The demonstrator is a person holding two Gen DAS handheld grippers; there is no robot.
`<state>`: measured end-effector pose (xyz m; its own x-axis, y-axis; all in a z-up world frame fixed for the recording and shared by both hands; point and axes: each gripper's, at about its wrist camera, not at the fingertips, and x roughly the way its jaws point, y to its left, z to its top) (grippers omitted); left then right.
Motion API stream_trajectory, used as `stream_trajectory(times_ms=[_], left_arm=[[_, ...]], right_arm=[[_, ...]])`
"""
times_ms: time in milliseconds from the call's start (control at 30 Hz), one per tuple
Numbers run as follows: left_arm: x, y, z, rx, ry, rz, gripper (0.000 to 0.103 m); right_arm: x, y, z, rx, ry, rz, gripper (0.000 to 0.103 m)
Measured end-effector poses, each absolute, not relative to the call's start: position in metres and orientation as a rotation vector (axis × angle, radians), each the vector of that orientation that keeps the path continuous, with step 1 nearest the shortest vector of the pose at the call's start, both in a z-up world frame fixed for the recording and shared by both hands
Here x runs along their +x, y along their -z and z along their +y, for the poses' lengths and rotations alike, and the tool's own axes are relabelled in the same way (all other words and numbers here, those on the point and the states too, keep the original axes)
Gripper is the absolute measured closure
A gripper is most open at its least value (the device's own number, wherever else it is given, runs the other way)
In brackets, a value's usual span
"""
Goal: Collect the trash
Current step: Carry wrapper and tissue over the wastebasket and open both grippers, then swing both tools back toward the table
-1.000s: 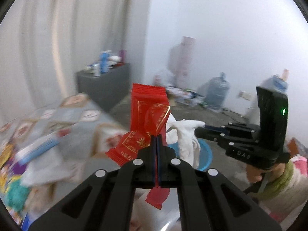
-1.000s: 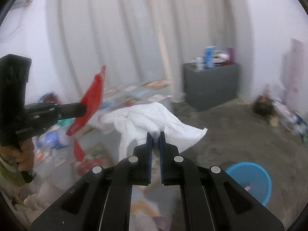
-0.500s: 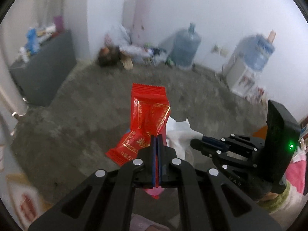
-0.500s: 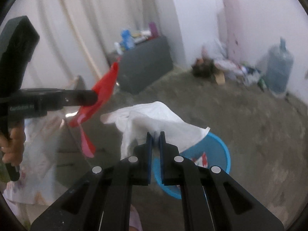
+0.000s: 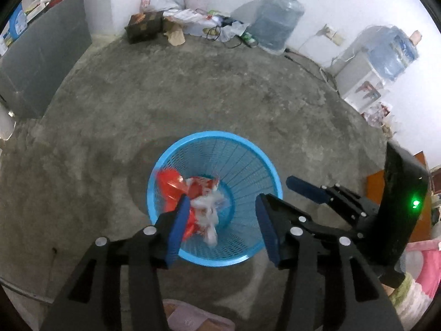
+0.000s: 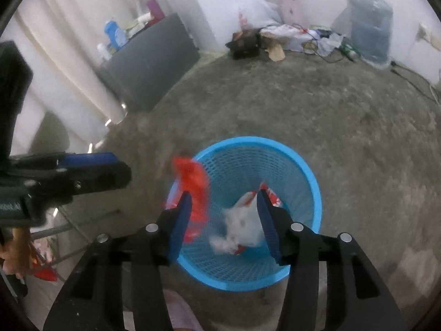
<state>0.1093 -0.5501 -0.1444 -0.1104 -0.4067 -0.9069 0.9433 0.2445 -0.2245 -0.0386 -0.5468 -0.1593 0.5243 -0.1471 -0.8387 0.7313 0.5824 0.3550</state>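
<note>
— Blue plastic wastebasket [image 5: 271,182], round, tapering, walls a fine open lattice; it stands on rough grey concrete floor [image 5: 193,88], mottled and patchy. Where is the trash?

— Inside the basket or falling into it. Red foil wrapper [image 5: 169,187], glossy and crinkled, smeared by motion, at the left inner wall just below the rim. White crumpled tissue [image 5: 206,207], soft and wadded, lower down near the basket's bottom, beside another red-and-white wrapper scrap.

— Left gripper [image 5: 222,223]?

— Black angular arms with silver rivets, flat blue pads. Its jaws have just been opening; they stand well apart over the basket, nothing pressed between them. The wrapper shows just past the left pad, clear of it.

— Right gripper [image 6: 223,222]?

— Same build. Jaws have just been opening too, parted about as wide, above the basket mouth. The tissue [image 6: 242,226] lies below in the gap, blurred, not pinched. The wrapper [image 6: 193,182] hangs blurred at the near-left rim [image 6: 314,182].

— Surroundings?

— Translucent water jug [image 5: 278,19] against the white wall, a clutter of bags and paper beside it, a dark grey cabinet [image 6: 148,63] at left by pale pleated curtains.
</note>
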Motion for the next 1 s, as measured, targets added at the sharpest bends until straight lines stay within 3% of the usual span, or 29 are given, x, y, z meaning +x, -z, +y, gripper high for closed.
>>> stream_trajectory(times_ms=[567, 1000], left_arm=[[0.097, 0.088, -0.519, 0.598, 1.209, 1.017, 0.049], [0.088, -0.007, -0.411, 0.464, 1.138, 0.850, 0.049]], right_arm=[[-0.056, 0.121, -0.525, 0.745, 0.566, 0.799, 0.054], [-0.052, 0.047, -0.472, 0.644, 0.461, 0.700, 0.055]])
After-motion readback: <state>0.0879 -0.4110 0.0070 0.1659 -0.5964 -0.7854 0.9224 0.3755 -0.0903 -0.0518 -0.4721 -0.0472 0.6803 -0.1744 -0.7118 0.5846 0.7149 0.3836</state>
